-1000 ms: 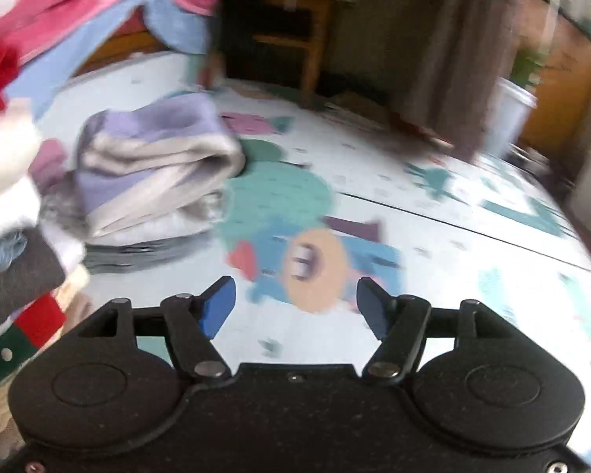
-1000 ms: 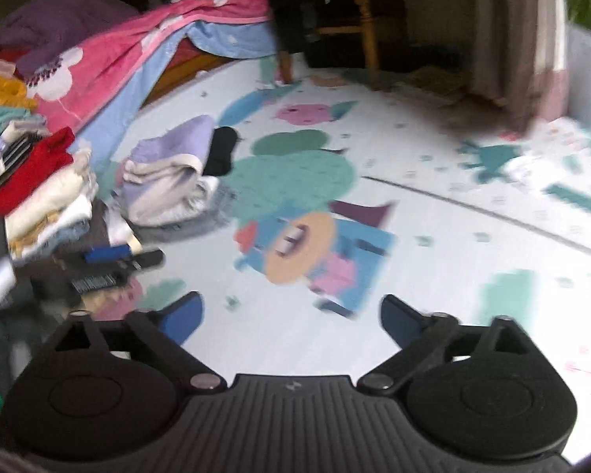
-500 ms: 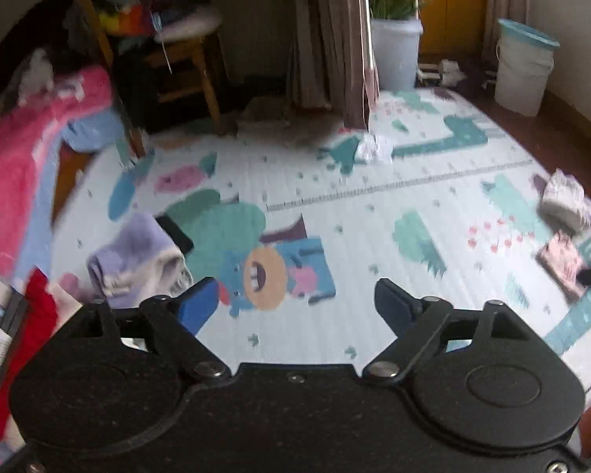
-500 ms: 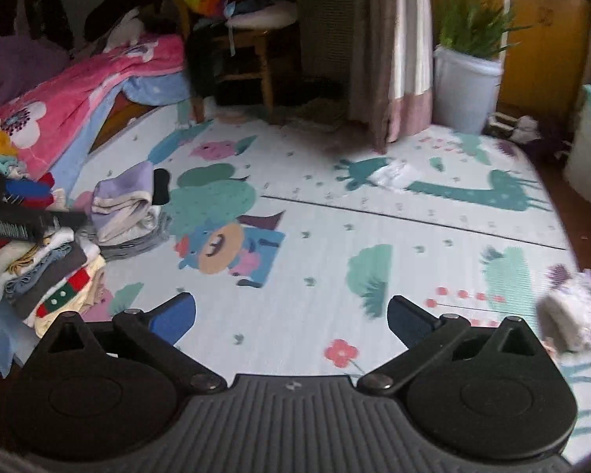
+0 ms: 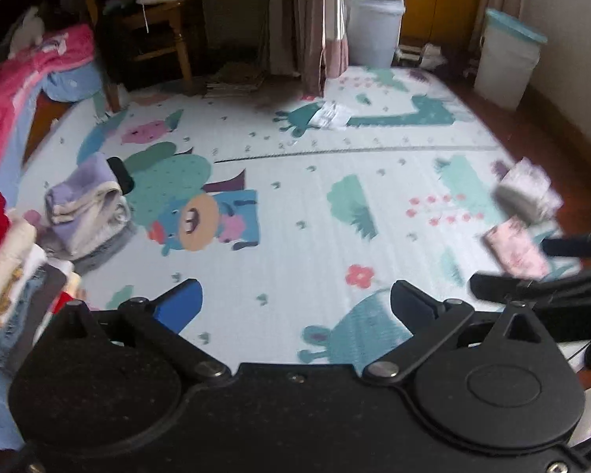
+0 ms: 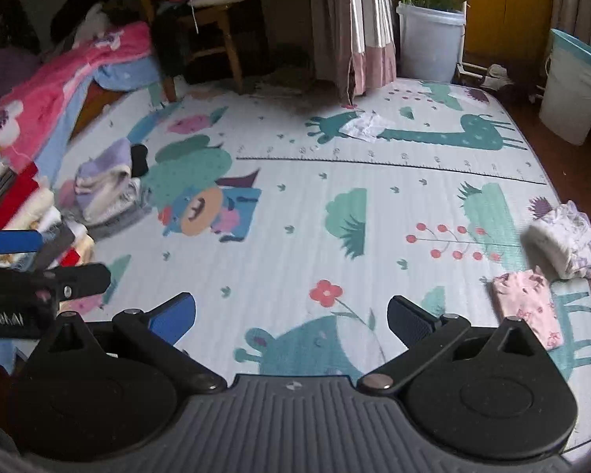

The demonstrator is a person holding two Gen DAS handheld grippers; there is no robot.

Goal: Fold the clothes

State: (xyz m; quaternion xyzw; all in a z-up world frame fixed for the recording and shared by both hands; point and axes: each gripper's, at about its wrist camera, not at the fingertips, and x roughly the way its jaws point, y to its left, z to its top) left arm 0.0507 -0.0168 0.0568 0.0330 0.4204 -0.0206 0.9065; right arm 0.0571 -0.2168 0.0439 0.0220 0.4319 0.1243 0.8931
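Because the pink floral garment (image 6: 526,307) at the near right edge of the play mat (image 6: 295,260) is thin, soft cloth, it should weigh little and sag once lifted, so a pinch at a corner or hem looks like the best hold. Just beyond it lies a bunched white and lilac garment (image 6: 563,238). 2 folded stacks sit far left (image 6: 106,189). The left gripper (image 5: 295,303) and right gripper (image 6: 291,317) both hover spread wide, grasping nothing, touching nothing.
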